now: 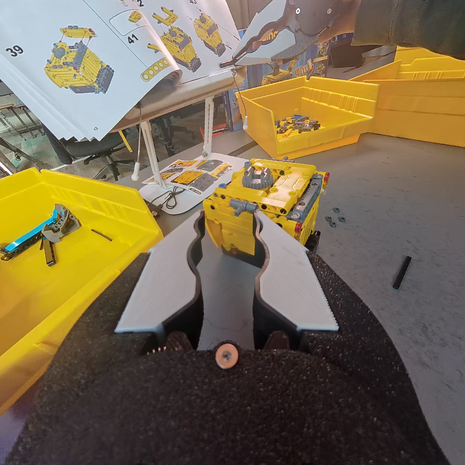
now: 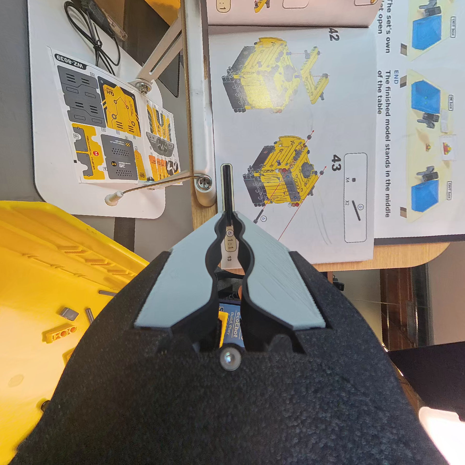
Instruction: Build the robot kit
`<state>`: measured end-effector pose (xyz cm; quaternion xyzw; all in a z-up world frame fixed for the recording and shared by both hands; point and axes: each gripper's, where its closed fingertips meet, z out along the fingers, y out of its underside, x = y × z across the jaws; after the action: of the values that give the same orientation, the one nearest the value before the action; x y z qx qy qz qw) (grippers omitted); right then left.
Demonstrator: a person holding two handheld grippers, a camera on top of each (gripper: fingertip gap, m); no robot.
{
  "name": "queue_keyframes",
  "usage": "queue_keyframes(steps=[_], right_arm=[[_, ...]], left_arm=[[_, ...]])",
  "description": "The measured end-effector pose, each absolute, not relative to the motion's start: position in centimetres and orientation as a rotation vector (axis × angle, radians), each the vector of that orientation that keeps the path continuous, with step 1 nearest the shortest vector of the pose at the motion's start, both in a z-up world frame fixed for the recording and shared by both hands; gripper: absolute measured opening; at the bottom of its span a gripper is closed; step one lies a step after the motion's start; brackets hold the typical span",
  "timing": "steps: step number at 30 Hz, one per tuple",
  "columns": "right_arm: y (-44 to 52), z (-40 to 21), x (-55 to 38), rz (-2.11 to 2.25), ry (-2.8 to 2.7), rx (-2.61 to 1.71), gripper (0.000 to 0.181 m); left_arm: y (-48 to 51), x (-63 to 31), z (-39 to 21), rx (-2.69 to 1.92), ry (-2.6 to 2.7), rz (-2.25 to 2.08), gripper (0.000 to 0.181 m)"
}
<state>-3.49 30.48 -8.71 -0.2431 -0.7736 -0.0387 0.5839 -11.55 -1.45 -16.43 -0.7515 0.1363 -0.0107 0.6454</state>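
Note:
A yellow brick-built vehicle body [image 1: 276,193] with a grey gear on top stands on the grey table. My left gripper [image 1: 228,215] has its fingers on either side of the body's near corner and grips it. My right gripper [image 2: 227,214] is shut on a thin black axle [image 2: 227,188]. It holds the axle flat against a life-size axle drawing on the open instruction booklet [image 2: 289,120]. In the left wrist view the right gripper [image 1: 236,57] shows at the top, with the axle tip on the booklet [image 1: 75,75], which rests on a stand.
A yellow bin [image 1: 100,201] at the left holds blue and grey parts. Another yellow bin [image 1: 261,118] behind holds several small parts. A second black axle [image 1: 402,271] and small grey bushes [image 1: 336,217] lie right of the model. A sticker sheet [image 1: 193,173] and a cable lie on the stand's base. Some 35 cm of space lies between my two pairs of fingers.

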Motion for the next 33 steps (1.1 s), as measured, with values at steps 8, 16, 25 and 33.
queue_keyframes(steps=[8,16,25,33], right_arm=[[30.5,-8.7,-3.5,-0.092,-1.802,-0.57,0.004],[30.5,-8.7,-3.6,-0.098,-1.803,-0.572,0.004],[30.5,-8.7,-3.6,-0.102,-1.797,-0.575,0.004],[20.9,-4.1,-0.9,0.214,-1.708,-0.634,0.004]], left_arm=[[-1.4,-11.6,-16.5,-1.712,0.31,-0.027,0.037],[-1.5,-11.6,-16.5,-1.713,0.311,-0.023,0.037],[-1.5,-11.7,-16.4,-1.71,0.311,-0.01,0.037],[-2.1,-11.9,-15.0,-1.658,0.309,0.012,0.035]])
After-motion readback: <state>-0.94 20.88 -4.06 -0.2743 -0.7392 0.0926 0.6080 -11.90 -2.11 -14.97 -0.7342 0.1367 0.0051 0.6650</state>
